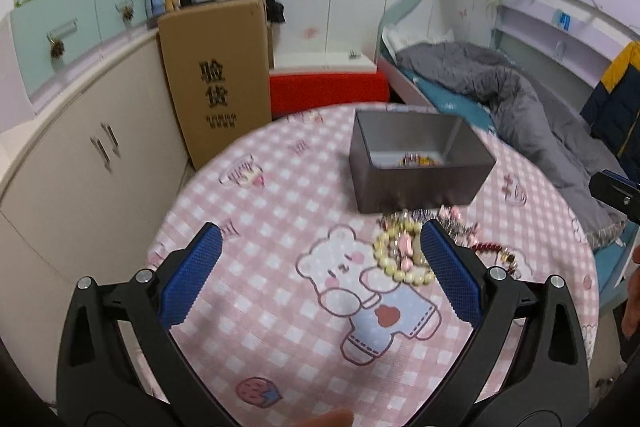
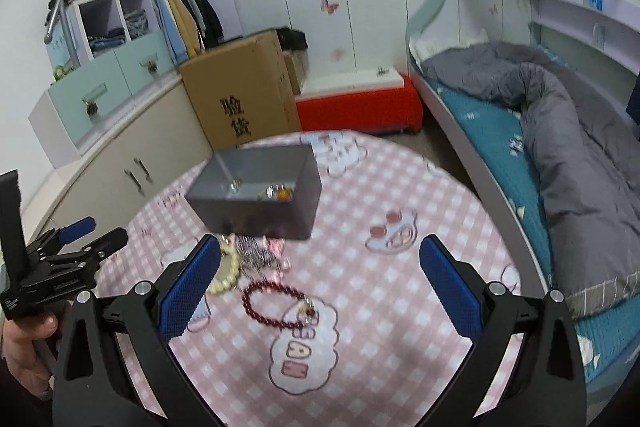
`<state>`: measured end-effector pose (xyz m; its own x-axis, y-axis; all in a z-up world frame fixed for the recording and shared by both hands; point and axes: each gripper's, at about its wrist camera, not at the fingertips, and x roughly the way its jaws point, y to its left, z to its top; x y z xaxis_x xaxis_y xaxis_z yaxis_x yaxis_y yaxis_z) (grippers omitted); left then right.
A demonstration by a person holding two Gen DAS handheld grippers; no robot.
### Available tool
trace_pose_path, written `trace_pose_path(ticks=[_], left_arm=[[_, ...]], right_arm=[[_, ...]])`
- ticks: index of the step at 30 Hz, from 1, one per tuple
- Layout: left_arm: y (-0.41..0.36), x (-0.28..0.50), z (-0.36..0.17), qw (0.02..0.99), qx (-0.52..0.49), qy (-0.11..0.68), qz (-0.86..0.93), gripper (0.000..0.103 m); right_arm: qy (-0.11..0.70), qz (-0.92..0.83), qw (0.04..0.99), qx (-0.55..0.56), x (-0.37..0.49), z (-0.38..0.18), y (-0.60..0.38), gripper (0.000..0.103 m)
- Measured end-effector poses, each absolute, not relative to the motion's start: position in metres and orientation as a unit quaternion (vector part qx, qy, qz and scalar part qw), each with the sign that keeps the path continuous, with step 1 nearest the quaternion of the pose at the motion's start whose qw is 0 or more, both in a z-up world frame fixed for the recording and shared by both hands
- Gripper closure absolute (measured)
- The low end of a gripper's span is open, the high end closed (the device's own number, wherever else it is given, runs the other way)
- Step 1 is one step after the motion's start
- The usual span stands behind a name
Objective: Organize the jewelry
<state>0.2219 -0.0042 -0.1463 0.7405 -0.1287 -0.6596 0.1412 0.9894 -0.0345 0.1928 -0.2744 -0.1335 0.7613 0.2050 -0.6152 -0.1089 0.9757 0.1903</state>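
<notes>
Dark red bead bracelet point(image 2: 276, 305) lies on the table, between right gripper point(image 2: 320, 281) fingers, wide open. Grey box point(image 2: 260, 203) beyond. Left gripper point(image 1: 320, 267) wide, empty. Pickup stage; next: descend, close.

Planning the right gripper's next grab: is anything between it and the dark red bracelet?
Nothing visible. The red bracelet lies bare on the tablecloth between the open right gripper's fingers; the cream bracelet sits apart, left.

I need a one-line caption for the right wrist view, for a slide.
Open right gripper above a dark red bead bracelet on the pink checked tablecloth, near a grey box.
</notes>
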Motion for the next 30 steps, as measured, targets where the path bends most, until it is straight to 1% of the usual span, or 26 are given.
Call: trace_pose_path(ticks=[9,15,16,19,21,23,24,25,30], left_arm=[[-0.026,0.250,-0.196,0.909,0.029,0.408,-0.081,0.006],[-0.035,0.266,-0.215,0.896,0.048,0.433,-0.081,0.015],[-0.037,0.268,-0.218,0.894,0.053,0.437,-0.084,0.018],[-0.040,0.270,-0.223,0.894,0.056,0.437,-0.085,0.019],[-0.041,0.269,-0.221,0.894,0.057,0.433,-0.100,0.031],[-0.045,0.267,-0.218,0.894,0.067,0.426,-0.120,0.075],[-0.049,0.265,-0.217,0.892,0.075,0.426,-0.134,0.081],[-0.051,0.264,-0.217,0.890,0.076,0.427,-0.143,0.093],[-0.045,0.253,-0.210,0.887,0.042,0.423,-0.181,0.094]], right_arm=[[0.361,0.093,0.925,0.070,0.200,-0.153,-0.268,0.007],[0.375,0.093,0.920,0.070,0.204,-0.162,-0.268,0.007],[0.376,0.093,0.919,0.070,0.205,-0.163,-0.269,0.007],[0.380,0.091,0.918,0.072,0.206,-0.166,-0.270,0.007],[0.383,0.091,0.916,0.075,0.207,-0.167,-0.271,0.007],[0.384,0.092,0.916,0.075,0.208,-0.168,-0.271,0.007],[0.384,0.094,0.916,0.074,0.208,-0.168,-0.270,0.007],[0.384,0.095,0.915,0.074,0.208,-0.168,-0.270,0.007],[0.384,0.098,0.915,0.073,0.207,-0.168,-0.270,0.007]])
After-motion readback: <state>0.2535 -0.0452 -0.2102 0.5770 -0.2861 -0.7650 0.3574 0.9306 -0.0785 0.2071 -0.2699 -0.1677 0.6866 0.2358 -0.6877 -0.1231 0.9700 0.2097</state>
